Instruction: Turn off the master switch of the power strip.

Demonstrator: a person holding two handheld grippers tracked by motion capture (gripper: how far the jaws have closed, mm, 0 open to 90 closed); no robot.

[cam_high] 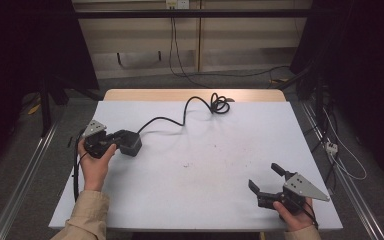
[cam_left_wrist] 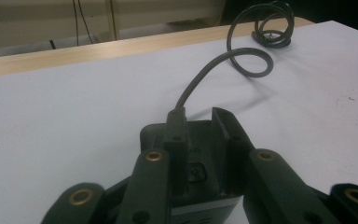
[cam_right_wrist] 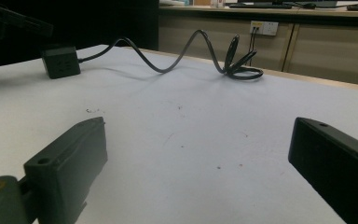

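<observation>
A black power box (cam_high: 129, 143) with a long black cable (cam_high: 185, 111) rests at the left of the white table (cam_high: 205, 190). My left gripper (cam_high: 122, 138) lies over the box's top. In the left gripper view its jaws stand a narrow gap apart, midway at the gripper point (cam_left_wrist: 199, 119), with the box (cam_left_wrist: 151, 135) wider than that gap beneath them; nothing is clamped. The cable (cam_left_wrist: 242, 56) curls away to a coil. My right gripper (cam_high: 264, 176) stands wide open at the front right, nothing between its fingers (cam_right_wrist: 65, 158). From there the box (cam_right_wrist: 60, 60) sits on the table.
The cable's coil (cam_high: 220, 104) lies at the table's far edge, by a bare wooden strip (cam_high: 155, 95). Metal rails (cam_high: 25, 175) run along the floor on both sides. More cables (cam_high: 340, 150) lie on the floor at the right.
</observation>
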